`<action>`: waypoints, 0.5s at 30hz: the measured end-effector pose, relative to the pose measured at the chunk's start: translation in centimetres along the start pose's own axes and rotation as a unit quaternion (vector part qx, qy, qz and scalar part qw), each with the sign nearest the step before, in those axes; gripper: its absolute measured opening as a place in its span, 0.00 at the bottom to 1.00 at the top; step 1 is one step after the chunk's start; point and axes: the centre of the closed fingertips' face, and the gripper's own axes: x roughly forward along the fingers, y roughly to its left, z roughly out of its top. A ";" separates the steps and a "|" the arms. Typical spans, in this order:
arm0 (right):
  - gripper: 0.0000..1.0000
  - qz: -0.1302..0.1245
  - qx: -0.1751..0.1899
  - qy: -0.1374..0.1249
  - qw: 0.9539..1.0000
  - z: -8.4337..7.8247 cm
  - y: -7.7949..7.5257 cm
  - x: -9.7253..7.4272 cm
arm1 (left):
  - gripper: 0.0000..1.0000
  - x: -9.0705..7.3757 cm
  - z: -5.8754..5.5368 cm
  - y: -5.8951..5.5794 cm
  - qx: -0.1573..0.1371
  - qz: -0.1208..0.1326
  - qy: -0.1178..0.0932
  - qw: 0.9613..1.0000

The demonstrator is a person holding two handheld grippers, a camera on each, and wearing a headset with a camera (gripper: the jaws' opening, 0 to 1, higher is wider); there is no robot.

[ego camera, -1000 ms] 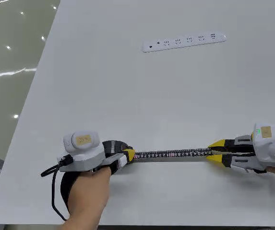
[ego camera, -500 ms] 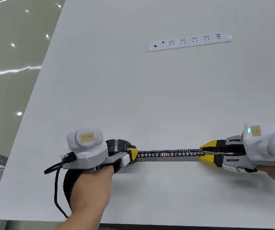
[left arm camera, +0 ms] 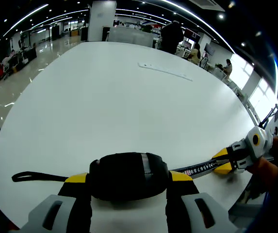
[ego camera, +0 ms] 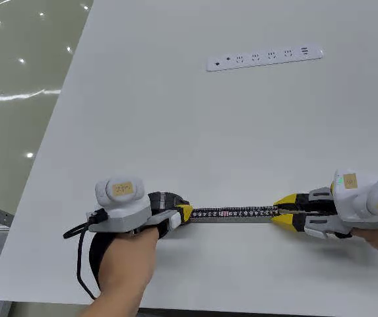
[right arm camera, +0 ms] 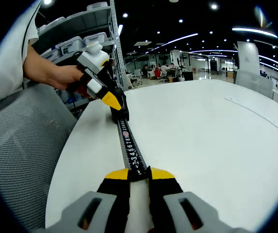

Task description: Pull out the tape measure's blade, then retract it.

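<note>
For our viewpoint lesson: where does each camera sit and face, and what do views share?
Head view: headset, facing down at table; left gripper, right gripper, a hand show.
Left gripper view: rides left gripper, faces over case toward right gripper.
Right gripper view: rides right gripper, faces along blade toward left gripper, arm.
All share: blade, power strip.

Black, rounded tape measure (ego camera: pixel 165 202) on the white table (ego camera: pixel 175 119) near its front edge, pinched between the jaws of the left gripper (ego camera: pixel 177 211). Blade (ego camera: pixel 231 212) drawn out (dark, with pale numerals), stretched straight and low across to the right gripper (ego camera: pixel 282 211), clamped at its tip.
</note>
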 end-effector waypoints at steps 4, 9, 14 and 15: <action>0.12 0.013 -0.007 -0.004 1.000 0.7 0.6 1.3 | 0.59 0.0 0.0 0.0 0.000 -0.001 0.000 1.000; 0.13 0.021 -0.010 -0.008 1.000 1.2 0.7 3.0 | 0.59 0.0 0.0 0.0 -0.001 -0.002 0.000 1.000; 0.12 0.027 -0.011 -0.012 0.999 1.7 0.9 4.1 | 0.59 0.0 0.0 0.0 -0.001 -0.003 -0.001 1.000; 0.13 0.029 -0.009 -0.012 0.999 1.9 1.0 4.4 | 0.59 0.0 0.0 0.0 -0.001 -0.003 -0.001 1.000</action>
